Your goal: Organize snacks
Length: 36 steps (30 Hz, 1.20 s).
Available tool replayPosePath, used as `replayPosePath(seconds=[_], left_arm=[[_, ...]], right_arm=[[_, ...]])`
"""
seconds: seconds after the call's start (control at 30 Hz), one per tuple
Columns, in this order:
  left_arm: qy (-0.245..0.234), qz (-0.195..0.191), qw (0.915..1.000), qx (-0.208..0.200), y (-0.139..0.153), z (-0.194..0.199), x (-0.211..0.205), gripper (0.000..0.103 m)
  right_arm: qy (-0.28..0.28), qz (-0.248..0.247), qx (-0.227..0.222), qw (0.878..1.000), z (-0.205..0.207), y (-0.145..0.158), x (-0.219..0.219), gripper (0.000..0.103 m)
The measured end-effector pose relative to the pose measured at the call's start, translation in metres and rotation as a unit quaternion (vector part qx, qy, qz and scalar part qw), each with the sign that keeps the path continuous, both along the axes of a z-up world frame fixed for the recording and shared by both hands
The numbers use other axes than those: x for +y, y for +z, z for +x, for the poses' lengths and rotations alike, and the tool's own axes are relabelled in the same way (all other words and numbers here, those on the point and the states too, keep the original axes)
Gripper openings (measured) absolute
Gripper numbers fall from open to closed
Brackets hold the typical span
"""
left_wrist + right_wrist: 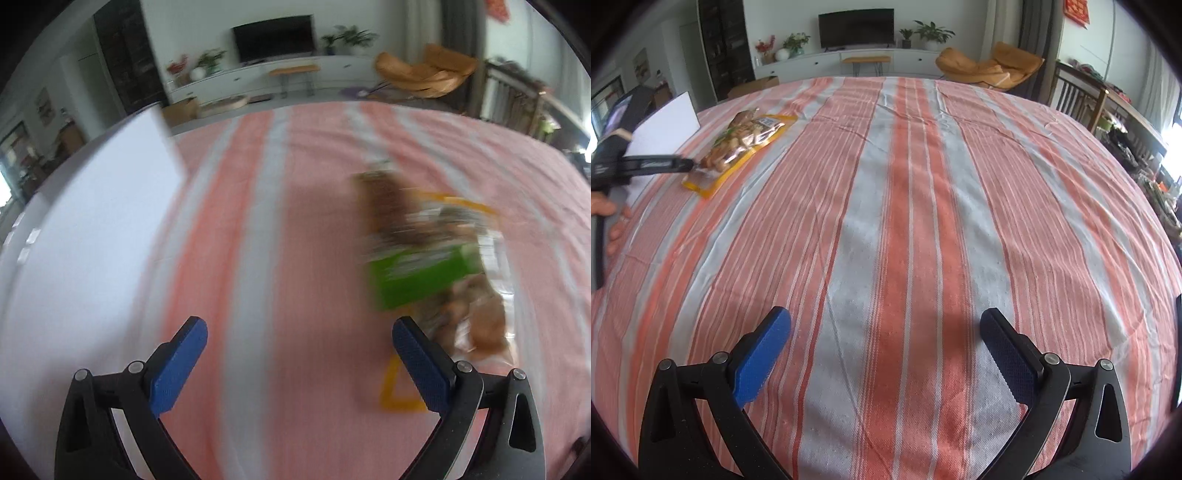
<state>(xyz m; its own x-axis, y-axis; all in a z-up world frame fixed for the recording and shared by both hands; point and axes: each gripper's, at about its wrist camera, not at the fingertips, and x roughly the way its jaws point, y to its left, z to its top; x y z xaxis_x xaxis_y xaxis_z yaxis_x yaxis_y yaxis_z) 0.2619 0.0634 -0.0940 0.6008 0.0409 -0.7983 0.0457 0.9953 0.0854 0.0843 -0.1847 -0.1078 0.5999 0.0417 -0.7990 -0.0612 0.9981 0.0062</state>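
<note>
The left wrist view is motion-blurred. My left gripper (299, 326) is open with nothing between its blue pads (179, 365). Just beyond its right finger lie blurred snack packets: a green one (417, 278), a brown one (386, 206) and a clear yellow-edged one (484, 325). In the right wrist view a yellow-edged snack packet (746, 134) lies at the far left of the striped tablecloth (905, 221), and the left gripper's (657, 164) tip sits at the packet's near end. My right gripper (886, 314) is open over bare cloth, far from the snacks.
A white box or panel (92, 221) (666, 123) stands at the table's left edge, beside the snacks. A hand (607, 214) holds the left gripper's handle. Beyond the table are a TV cabinet (857, 61), an orange chair (990, 70) and wooden chairs (1078, 99).
</note>
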Motion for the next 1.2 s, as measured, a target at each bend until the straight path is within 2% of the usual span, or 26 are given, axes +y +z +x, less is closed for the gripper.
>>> replayPosePath(seconds=[0.13,0.2,0.3,0.33,0.43,0.53,0.6,0.7,0.73,0.77,0.8,0.87,0.97,1.07,1.13,1.2], left_arm=[[-0.102,-0.026,0.9941,0.027,0.003,-0.01,-0.049,0.1],[-0.097,-0.046,0.9937,0.031,0.009,-0.017,-0.046,0.1],[-0.052,-0.112,0.9922,0.018,0.031,-0.015,-0.009,0.1],[-0.036,-0.123,0.9917,0.012,0.038,-0.009,0.004,0.1],[-0.023,-0.12,0.9925,0.011,0.051,0.018,0.021,0.1],[-0.071,-0.078,0.9927,0.06,0.045,0.06,0.014,0.099],[-0.071,-0.065,0.9927,0.073,0.04,0.074,0.012,0.098],[-0.059,-0.099,0.9887,0.095,0.028,0.095,0.01,0.081],[-0.05,-0.112,0.9874,0.101,0.022,0.099,0.012,0.07],[-0.04,-0.121,0.9866,0.102,0.016,0.096,0.012,0.062],[-0.032,-0.121,0.9891,0.077,0.018,0.092,0.014,0.058],[-0.025,-0.126,0.9895,0.066,0.018,0.085,0.017,0.057],[-0.011,-0.108,0.9923,0.058,0.018,0.057,0.024,0.054],[0.012,-0.105,0.9926,0.058,0.015,0.0,0.041,0.054],[0.006,-0.095,0.9937,0.06,0.015,-0.047,0.047,0.054],[-0.001,-0.09,0.9941,0.061,0.01,-0.077,0.048,0.054]], right_arm=[[0.004,0.0,0.0,1.0,0.001,0.0,0.002,0.103],[0.005,0.0,0.001,1.0,0.001,0.0,0.003,0.103],[0.006,0.0,0.001,1.0,0.001,0.0,0.004,0.103],[0.006,0.0,0.001,1.0,0.001,0.0,0.004,0.103],[0.007,-0.001,0.001,1.0,0.002,0.0,0.005,0.103],[0.008,0.0,0.001,1.0,0.002,0.0,0.006,0.103],[0.008,0.0,0.001,1.0,0.002,-0.001,0.006,0.103],[0.008,-0.001,0.001,1.0,0.002,0.0,0.006,0.103],[0.008,-0.001,0.001,1.0,0.002,0.0,0.006,0.103],[0.008,-0.001,0.001,1.0,0.002,-0.001,0.006,0.103],[0.008,-0.001,0.001,1.0,0.002,-0.001,0.006,0.103],[0.008,0.0,0.001,1.0,0.002,0.0,0.006,0.103],[0.008,0.0,0.001,1.0,0.001,0.0,0.006,0.103],[0.008,0.0,0.001,1.0,0.001,0.0,0.006,0.103],[0.008,0.0,0.001,1.0,0.001,0.0,0.006,0.103],[0.008,0.0,0.001,1.0,0.001,0.0,0.006,0.103]])
